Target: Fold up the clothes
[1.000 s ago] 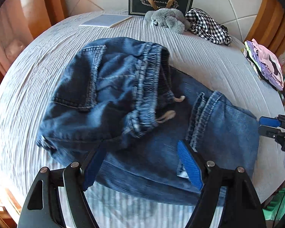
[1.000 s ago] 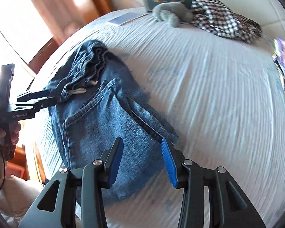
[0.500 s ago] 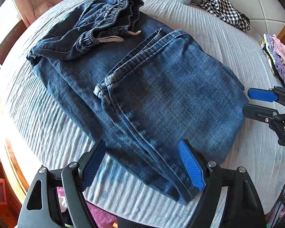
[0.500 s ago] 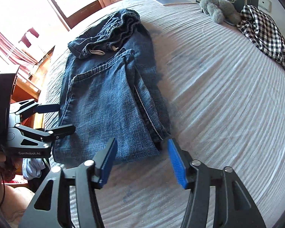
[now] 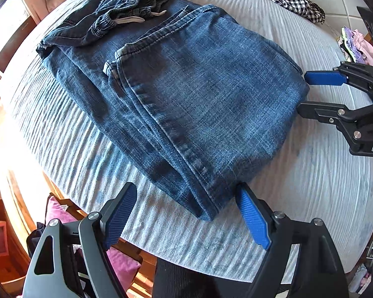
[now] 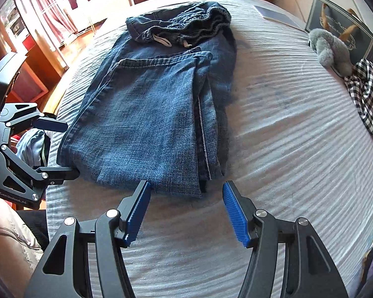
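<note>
1. The left gripper [image 5: 186, 214] hangs just at the near corner of the jeans [image 5: 186, 94]. Its fingers [image 5: 252, 217] are spread wide and hold nothing.
2. The jeans lie in the middle of the bed [image 5: 310, 186]. The legs are folded up over the top part, so one fold looks done. The waistband [image 6: 184, 28] is bunched up at the far end (it looks messy), so I think there is more folding and smoothing left.
3. The right gripper [image 6: 186, 209] hovers at the near edge of the jeans, fingers wide apart and empty.
4. Far to the right sit a grey soft toy [image 6: 332, 48] and a checked cloth [image 6: 368, 94].
</note>
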The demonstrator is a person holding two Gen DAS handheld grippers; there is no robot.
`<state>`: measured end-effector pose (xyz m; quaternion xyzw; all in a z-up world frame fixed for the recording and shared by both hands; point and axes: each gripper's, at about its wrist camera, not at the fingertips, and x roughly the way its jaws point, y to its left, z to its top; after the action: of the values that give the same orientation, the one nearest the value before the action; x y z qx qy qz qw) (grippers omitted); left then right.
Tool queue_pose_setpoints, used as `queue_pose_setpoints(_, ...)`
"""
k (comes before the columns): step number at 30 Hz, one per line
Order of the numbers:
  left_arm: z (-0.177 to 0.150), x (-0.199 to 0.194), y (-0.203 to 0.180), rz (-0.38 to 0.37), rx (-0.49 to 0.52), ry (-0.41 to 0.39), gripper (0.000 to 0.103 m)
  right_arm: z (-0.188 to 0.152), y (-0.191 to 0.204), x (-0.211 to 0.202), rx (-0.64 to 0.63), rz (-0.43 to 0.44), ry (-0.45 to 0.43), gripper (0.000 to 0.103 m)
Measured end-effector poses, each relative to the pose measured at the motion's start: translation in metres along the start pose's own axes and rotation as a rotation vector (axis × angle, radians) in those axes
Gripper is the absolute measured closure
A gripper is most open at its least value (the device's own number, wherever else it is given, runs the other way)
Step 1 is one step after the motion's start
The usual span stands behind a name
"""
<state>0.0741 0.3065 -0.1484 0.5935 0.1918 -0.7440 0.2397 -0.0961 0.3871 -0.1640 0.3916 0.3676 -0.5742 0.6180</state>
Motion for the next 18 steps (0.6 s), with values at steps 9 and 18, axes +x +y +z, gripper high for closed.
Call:
queue_pose_setpoints(9,0.004,-0.014,-0.01,-0.023,-0.011,-0.035,0.047,0.002,0.001,0.014,-0.029,0.012,-0.001,0.051)
queue_pose_setpoints(18,0.023,-0.065,0.001,-0.084,-0.028,-0.129,0.091,0.031,0.0,-0.029,0.048,0.107,-0.114,0.084)
